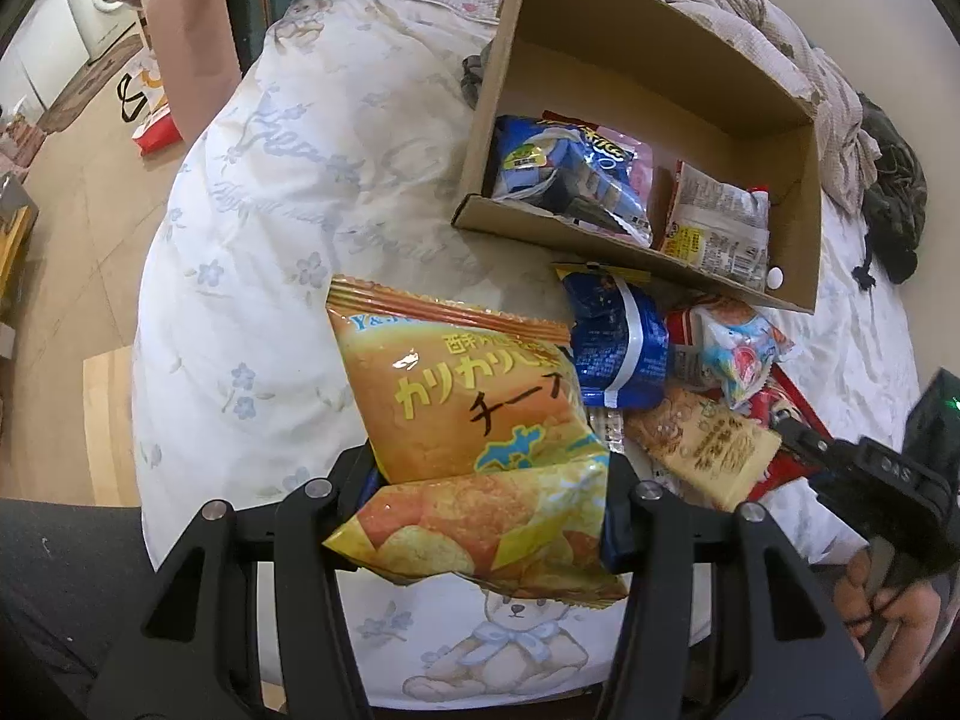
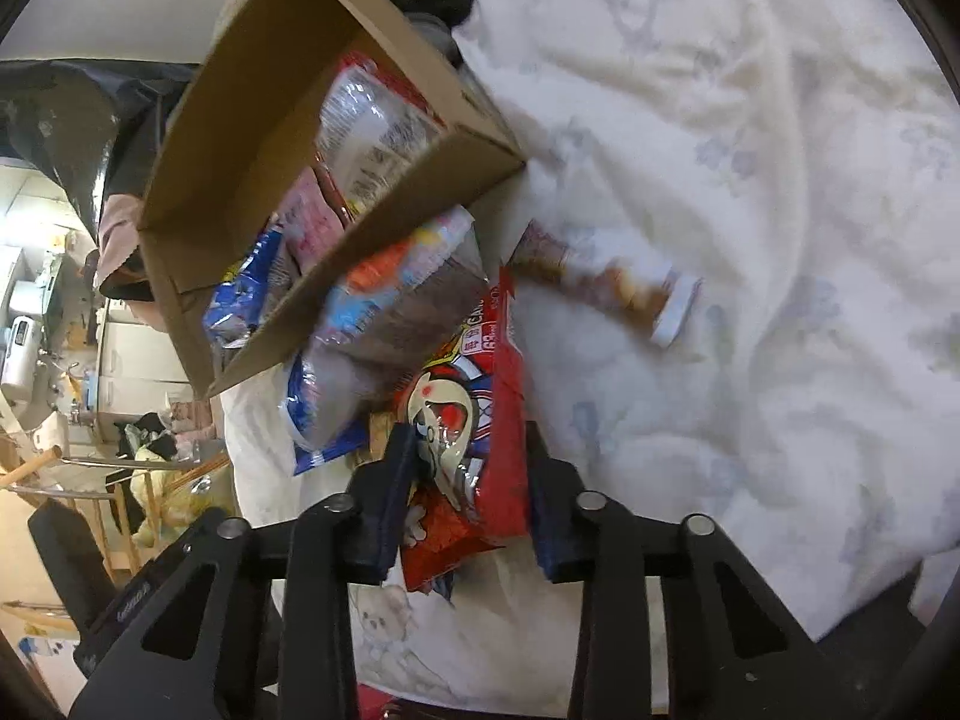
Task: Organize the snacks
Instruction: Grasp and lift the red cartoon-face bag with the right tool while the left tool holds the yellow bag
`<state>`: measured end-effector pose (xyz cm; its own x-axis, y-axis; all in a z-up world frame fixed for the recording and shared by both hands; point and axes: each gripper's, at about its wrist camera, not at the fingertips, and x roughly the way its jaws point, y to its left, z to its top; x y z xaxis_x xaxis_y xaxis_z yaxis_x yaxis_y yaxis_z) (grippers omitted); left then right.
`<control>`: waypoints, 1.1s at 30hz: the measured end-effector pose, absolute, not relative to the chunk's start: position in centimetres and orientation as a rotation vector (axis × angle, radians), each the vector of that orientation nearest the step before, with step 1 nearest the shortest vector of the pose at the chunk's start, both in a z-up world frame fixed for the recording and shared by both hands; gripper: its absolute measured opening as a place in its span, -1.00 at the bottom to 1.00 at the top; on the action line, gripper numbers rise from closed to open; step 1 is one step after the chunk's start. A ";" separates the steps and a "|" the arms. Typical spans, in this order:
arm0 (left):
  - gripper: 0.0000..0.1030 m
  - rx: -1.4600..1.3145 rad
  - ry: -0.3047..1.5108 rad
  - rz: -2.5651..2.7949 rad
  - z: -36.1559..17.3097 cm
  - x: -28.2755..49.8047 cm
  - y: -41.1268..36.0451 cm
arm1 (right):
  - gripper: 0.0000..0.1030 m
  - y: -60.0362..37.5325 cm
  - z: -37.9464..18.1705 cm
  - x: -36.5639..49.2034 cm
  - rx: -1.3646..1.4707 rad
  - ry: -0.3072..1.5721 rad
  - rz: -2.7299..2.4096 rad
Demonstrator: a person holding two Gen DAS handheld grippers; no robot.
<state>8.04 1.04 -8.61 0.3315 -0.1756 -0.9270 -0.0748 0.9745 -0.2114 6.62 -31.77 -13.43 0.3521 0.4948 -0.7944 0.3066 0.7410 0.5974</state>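
Chips (image 1: 474, 420) between left tool (image 1: 489, 480) fingers

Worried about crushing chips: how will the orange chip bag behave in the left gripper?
The orange chip bag looks puffy, so probably light and springy. Its glossy film may slip between the left gripper pads. It creases where held, so it likely flops; a harder squeeze might crack chips.

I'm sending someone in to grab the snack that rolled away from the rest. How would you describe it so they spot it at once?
Start at the cardboard box on the white flowered bedspread, then find the pile of snack bags beside its open front. Apart from that pile, alone on bare bedspread, lies a slim brown packet with a white end. It is the only long narrow one; its neighbours are puffy bags.
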 end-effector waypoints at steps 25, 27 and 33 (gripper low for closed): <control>-0.04 -0.207 1.138 -0.040 -6.9 7.8 1.4 | -0.56 -34.3 -2.8 1.3 0.602 0.880 0.085; -0.04 -0.198 1.124 -0.020 -6.9 7.8 1.6 | -0.56 -34.5 -3.1 1.7 0.650 0.864 0.105; -0.04 -0.192 1.096 0.004 -6.5 7.8 2.0 | -0.56 -34.5 -3.9 2.6 0.733 0.862 0.149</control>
<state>7.79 2.01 -6.51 0.4585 -0.0917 -0.8840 -0.0977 0.9834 -0.1526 2.62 -34.53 -3.89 0.6574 0.4014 -0.6378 0.1645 0.7495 0.6412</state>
